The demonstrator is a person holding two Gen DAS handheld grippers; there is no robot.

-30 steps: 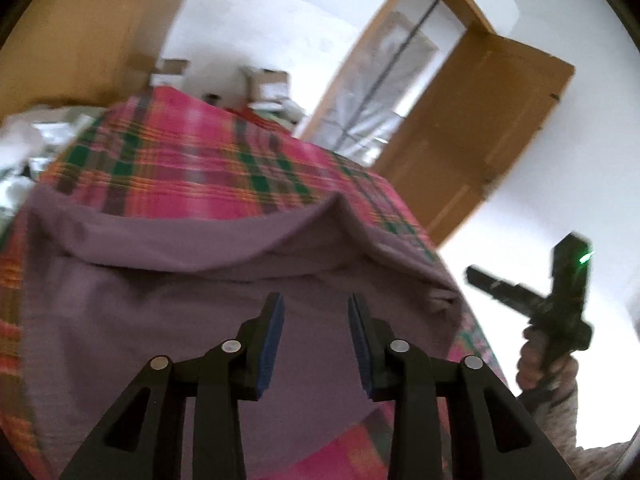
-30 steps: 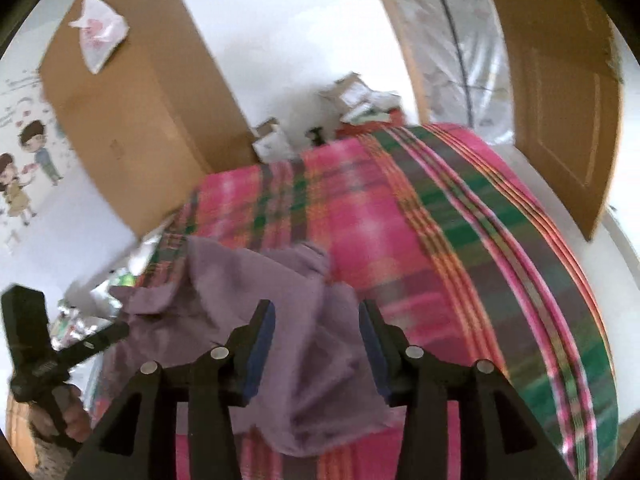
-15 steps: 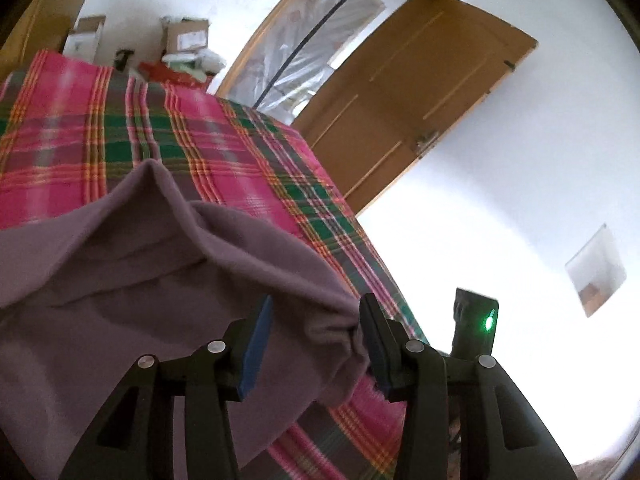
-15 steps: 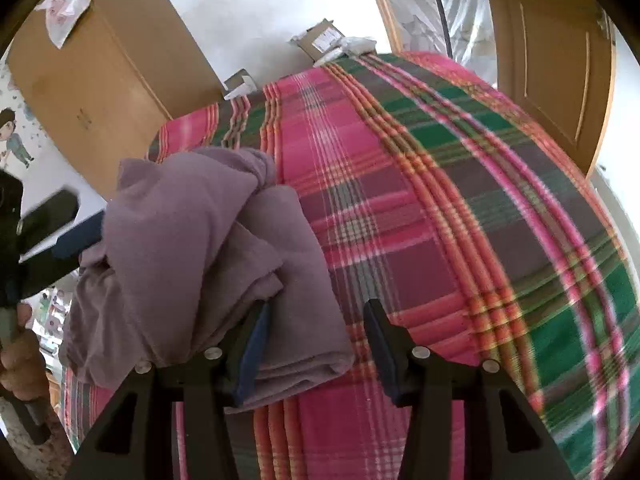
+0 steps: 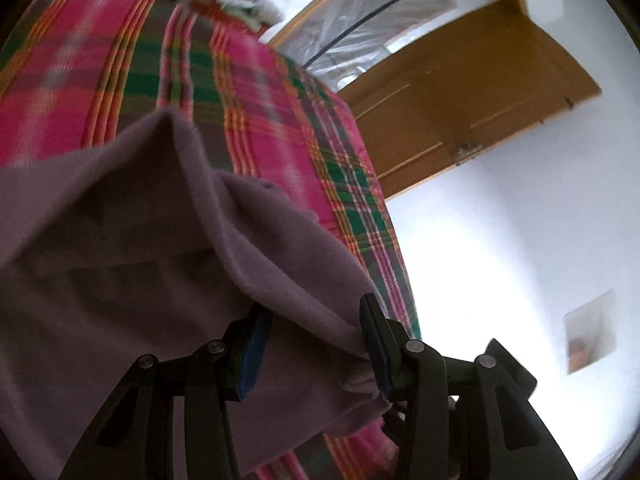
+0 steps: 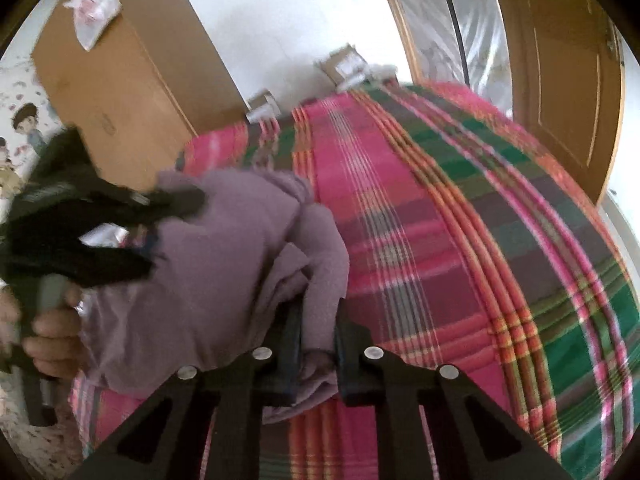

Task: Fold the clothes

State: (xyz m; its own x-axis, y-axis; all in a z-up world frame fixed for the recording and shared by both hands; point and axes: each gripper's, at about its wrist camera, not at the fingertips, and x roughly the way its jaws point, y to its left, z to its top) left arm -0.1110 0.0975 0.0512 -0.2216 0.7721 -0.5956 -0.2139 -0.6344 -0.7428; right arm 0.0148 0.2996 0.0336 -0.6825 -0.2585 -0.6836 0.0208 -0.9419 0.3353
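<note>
A purple garment [image 5: 140, 240] lies bunched on the bed's pink and green plaid cover [image 5: 280, 92]. My left gripper [image 5: 316, 344] is open, and a raised fold of the garment's edge runs between its wide-apart fingers. In the right wrist view the garment [image 6: 224, 260] is heaped at the bed's near left. My right gripper [image 6: 320, 348] is shut on its near right edge, with cloth pinched between the pads. The left gripper [image 6: 160, 236] shows there blurred at the left, held by a hand [image 6: 48, 332], its tips against the garment's left side.
The plaid cover [image 6: 460, 240] stretches bare to the right and far side. A wooden door [image 6: 560, 80] stands open beyond the bed's right edge. A brown wardrobe [image 6: 120, 92] with a plastic bag [image 6: 94, 12] on top is at the left. Cardboard boxes [image 6: 344, 64] sit past the bed's far end.
My right gripper has closed on the garment's near edge. The left gripper has moved in closer, so the garment's fold now lies between its open fingers.
</note>
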